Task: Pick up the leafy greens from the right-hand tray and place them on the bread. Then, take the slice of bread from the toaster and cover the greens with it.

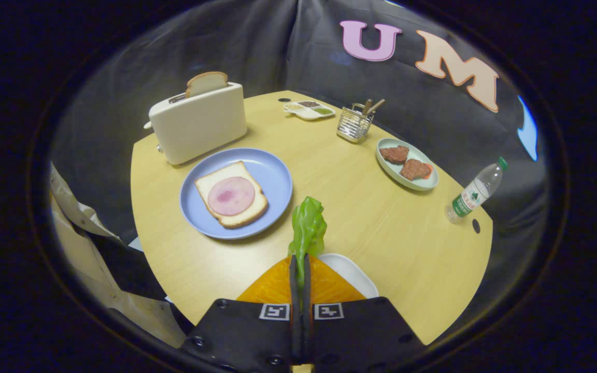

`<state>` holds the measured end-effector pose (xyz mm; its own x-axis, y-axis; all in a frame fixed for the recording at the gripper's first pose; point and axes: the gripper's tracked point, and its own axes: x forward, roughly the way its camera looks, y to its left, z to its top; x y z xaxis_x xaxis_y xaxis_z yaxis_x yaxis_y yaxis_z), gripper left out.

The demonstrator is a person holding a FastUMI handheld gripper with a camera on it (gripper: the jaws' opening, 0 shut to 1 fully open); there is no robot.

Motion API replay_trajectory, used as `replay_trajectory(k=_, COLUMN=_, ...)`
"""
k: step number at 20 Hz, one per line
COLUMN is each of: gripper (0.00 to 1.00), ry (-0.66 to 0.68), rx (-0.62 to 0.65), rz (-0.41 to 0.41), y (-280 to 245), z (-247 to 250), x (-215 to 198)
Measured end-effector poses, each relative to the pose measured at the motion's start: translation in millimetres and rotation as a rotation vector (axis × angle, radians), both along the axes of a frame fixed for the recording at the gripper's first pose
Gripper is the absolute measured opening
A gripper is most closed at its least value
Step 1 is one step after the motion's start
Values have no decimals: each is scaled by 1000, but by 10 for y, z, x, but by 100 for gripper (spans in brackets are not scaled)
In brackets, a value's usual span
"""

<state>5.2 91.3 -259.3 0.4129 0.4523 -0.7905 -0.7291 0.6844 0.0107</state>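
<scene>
Gripper [299,267]: jaws closed on one piece of leafy greens [308,228], both fingers pressing its lower end; the leaf stands up just ahead of the fingertips, above the wooden table [350,207]. One white tray [353,272] lies under and just right of the fingers, near edge of table.

Count, table top:
- 1 blue plate [272,171], left of the greens and a little farther. On it 1 slice of bread [254,207] with 1 round slice of ham [231,196] lying on top.
- 1 white toaster [197,124], far left, just beyond the blue plate. 1 slice of bread in the toaster [206,83] sticks up out of a slot.
- 1 divided condiment dish [309,110], far side, 3 compartments, contents too small to tell.
- 1 wire utensil holder [353,125], right of the dish, with 2 handles showing.
- 1 pale green plate [407,184], right, carrying 2 pieces of reddish-brown meat [404,161].
- 1 clear water bottle [474,191], green cap, far right near the table edge, appears tilted.

A person's light sleeve [78,217] is at the near left, beside the table.
</scene>
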Motion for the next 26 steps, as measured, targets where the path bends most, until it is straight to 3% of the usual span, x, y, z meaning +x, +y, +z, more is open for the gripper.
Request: replay_trajectory(k=26, gripper=5, ry=-10, rx=52, rz=208, y=1755, z=164, x=-102)
